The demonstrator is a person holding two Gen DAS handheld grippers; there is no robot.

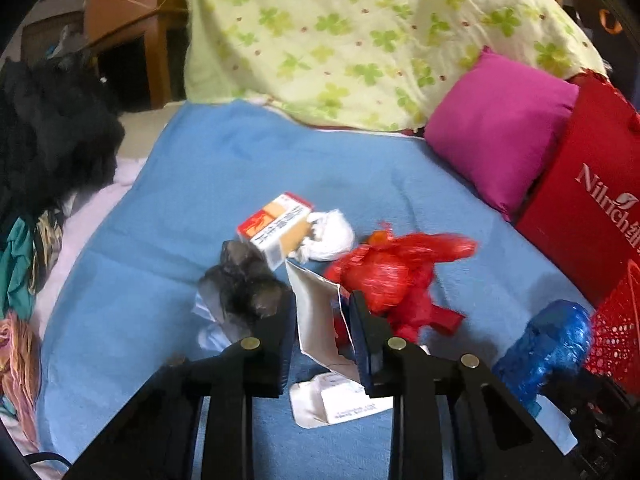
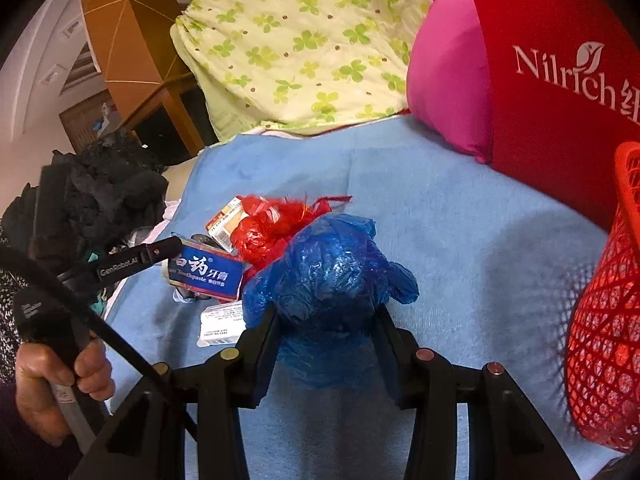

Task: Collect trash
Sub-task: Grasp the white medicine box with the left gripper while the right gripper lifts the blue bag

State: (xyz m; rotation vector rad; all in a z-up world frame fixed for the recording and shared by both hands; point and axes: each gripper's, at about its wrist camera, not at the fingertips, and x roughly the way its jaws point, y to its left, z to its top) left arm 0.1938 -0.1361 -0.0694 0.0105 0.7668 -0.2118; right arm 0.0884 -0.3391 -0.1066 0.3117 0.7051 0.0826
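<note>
1. Blue blanket covers bed; trash pile in middle.
2. Right gripper clenched on blue bag, near red basket.
3. Left gripper grips toothpaste box, above blanket.

Left gripper angled down, jaws clamped on held item; right gripper angled down, clamped; hand grips left handle.

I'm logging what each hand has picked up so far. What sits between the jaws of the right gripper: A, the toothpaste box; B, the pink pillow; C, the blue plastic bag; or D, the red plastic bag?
C: in the right wrist view the right gripper has its jaws on either side of the crumpled blue plastic bag, pressing its sides.
</note>
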